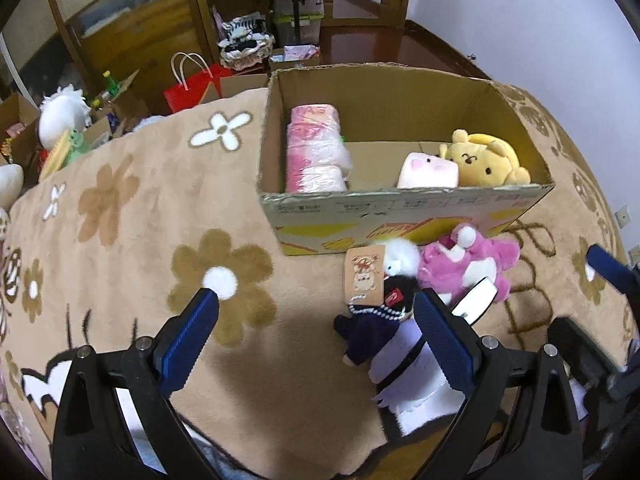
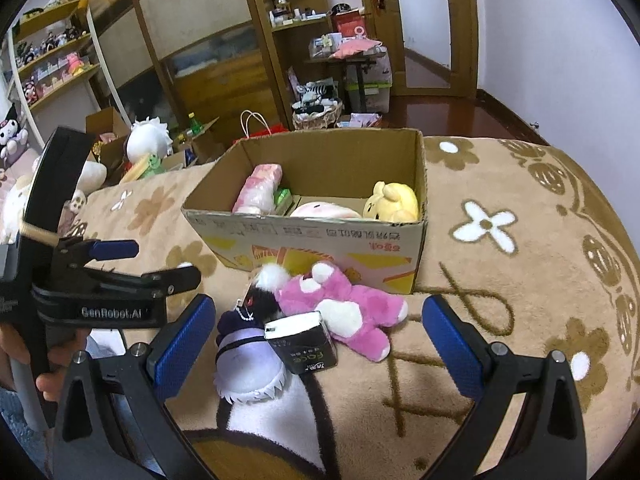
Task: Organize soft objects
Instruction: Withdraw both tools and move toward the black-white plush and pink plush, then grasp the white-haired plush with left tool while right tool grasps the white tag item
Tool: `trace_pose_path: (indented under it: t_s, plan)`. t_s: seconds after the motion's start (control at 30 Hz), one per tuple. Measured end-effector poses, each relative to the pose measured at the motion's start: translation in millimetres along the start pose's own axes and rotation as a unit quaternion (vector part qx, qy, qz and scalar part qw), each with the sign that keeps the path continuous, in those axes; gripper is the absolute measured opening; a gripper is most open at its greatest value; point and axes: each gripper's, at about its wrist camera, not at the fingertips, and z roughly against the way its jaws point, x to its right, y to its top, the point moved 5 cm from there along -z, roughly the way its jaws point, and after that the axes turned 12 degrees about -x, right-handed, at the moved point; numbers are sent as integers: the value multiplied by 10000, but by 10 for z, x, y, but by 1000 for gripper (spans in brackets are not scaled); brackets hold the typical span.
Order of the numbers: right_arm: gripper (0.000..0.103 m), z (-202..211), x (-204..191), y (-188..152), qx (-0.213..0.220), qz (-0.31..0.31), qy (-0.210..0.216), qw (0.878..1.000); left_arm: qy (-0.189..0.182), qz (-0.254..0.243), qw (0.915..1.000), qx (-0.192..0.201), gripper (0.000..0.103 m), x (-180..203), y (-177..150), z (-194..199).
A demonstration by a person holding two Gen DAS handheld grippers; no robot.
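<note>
A cardboard box (image 1: 404,216) (image 2: 320,236) stands on a tan flowered blanket. Inside lie a pink wrapped bundle (image 1: 316,148) (image 2: 258,188), a pale pink square plush (image 1: 428,170) (image 2: 324,210) and a yellow bear plush (image 1: 484,158) (image 2: 394,202). In front of the box lie a pink plush (image 1: 468,264) (image 2: 348,304), a dark doll with white hair and lilac skirt (image 1: 384,320) (image 2: 248,352), and a black tissue pack (image 1: 478,300) (image 2: 302,342). My left gripper (image 1: 316,312) is open, the doll beside its right finger. My right gripper (image 2: 318,320) is open, over the doll and pack.
The blanket (image 1: 140,220) (image 2: 520,280) covers the whole work surface. Behind it are a red bag (image 1: 188,88), open cartons, a white plush (image 2: 146,136), shelves with toys (image 2: 56,60) and a basket (image 2: 318,114). The left gripper's body (image 2: 100,280) shows in the right view.
</note>
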Motion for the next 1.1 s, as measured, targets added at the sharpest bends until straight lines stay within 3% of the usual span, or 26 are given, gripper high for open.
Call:
trace_pose_path:
  t_s: [0.37, 0.73, 1.1]
  plan:
    - [103, -295, -56, -43, -368, 119, -34, 9992, -389, -4, 9990, -211, 97, 91, 146, -219]
    - [103, -586, -86, -60, -754, 148, 29, 9970, -361, -101, 9974, -610, 97, 128, 217, -576]
    - [86, -871, -138, -116, -1158, 231, 121, 9929, -340, -295, 9945, -944, 97, 231, 259, -847]
